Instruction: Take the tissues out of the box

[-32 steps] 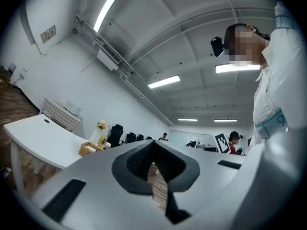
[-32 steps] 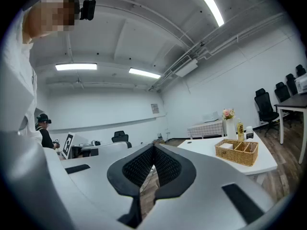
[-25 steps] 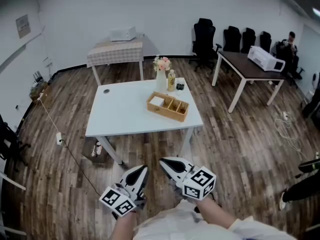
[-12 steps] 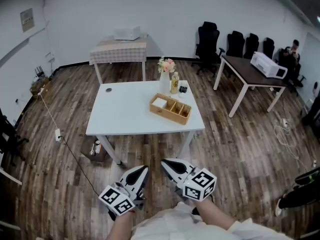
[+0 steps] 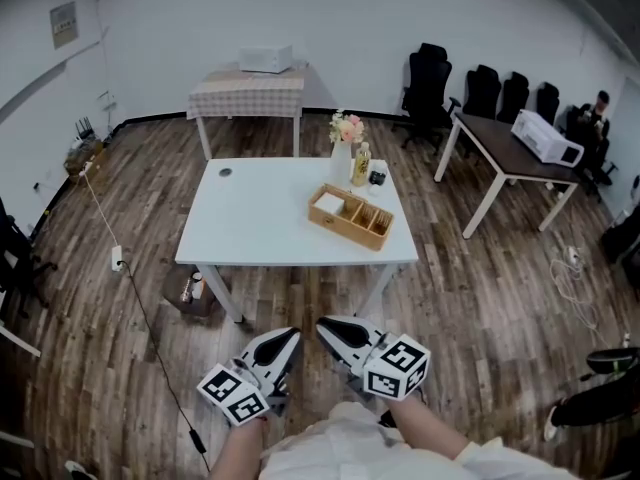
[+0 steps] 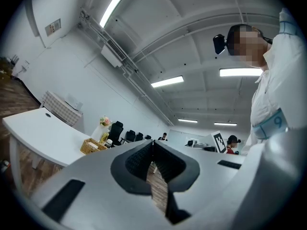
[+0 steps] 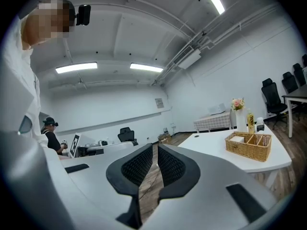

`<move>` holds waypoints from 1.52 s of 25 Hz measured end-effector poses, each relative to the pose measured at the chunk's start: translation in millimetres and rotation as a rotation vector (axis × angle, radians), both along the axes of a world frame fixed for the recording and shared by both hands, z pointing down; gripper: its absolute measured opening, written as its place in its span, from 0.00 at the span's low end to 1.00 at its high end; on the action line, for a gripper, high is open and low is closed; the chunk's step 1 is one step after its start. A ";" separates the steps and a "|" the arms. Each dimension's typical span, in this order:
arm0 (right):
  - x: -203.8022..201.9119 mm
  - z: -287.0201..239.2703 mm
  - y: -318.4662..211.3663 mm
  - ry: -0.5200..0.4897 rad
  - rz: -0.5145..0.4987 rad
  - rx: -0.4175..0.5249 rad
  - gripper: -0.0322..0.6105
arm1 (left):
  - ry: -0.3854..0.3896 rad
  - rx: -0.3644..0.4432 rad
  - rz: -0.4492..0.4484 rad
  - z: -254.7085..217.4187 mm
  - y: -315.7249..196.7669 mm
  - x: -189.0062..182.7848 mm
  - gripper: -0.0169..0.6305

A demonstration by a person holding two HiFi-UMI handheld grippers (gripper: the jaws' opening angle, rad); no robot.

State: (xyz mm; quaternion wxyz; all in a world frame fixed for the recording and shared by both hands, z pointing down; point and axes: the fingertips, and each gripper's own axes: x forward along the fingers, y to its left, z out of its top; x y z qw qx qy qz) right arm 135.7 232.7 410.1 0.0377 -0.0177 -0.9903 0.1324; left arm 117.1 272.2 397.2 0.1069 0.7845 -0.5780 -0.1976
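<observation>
The forearms, cut off at the frame's bottom edge, are holding the white-and-black left gripper (image 5: 288, 335) and right gripper (image 5: 326, 324) close to the body, aiming level, both jaw pairs pressed together and empty. The woven wicker compartment box (image 5: 348, 230) is sitting well apart on the white rectangular table (image 5: 260, 218), its white tissues (image 5: 328, 204) barely showing.

— What's on the white table (image 5: 260, 230)?
— A wicker basket (image 5: 341, 227) near the right edge. Behind it, a vase (image 5: 341, 165) of flowers with a bottle (image 5: 360, 166) just beside it. A small dark disc (image 5: 226, 172) sits far left.

Office space here: black swivel chairs (image 5: 430, 73) along the wall, printer (image 5: 546, 138) on a side counter (image 5: 487, 134), ceiling strip lights (image 6: 167, 82).
</observation>
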 end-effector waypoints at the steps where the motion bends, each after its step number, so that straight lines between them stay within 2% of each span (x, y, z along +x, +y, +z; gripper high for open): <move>1: -1.2 1.4 -1.3 0.007 -0.003 -0.005 0.11 | 0.004 -0.003 0.002 1.4 -1.5 -1.9 0.03; 8: -19.6 9.3 -23.3 0.021 -0.016 -0.049 0.21 | 0.022 -0.026 0.006 11.4 -20.4 -18.8 0.03; 15: -67.1 15.5 -68.7 0.006 -0.019 -0.079 0.22 | 0.016 -0.053 0.007 17.4 -63.0 -59.3 0.03; 25: -135.8 3.6 -161.4 0.012 -0.034 -0.083 0.23 | 0.022 -0.088 0.030 11.2 -156.4 -127.0 0.03; 38: -178.3 7.9 -280.0 0.005 0.058 -0.144 0.23 | 0.002 -0.104 0.095 9.4 -278.5 -174.9 0.03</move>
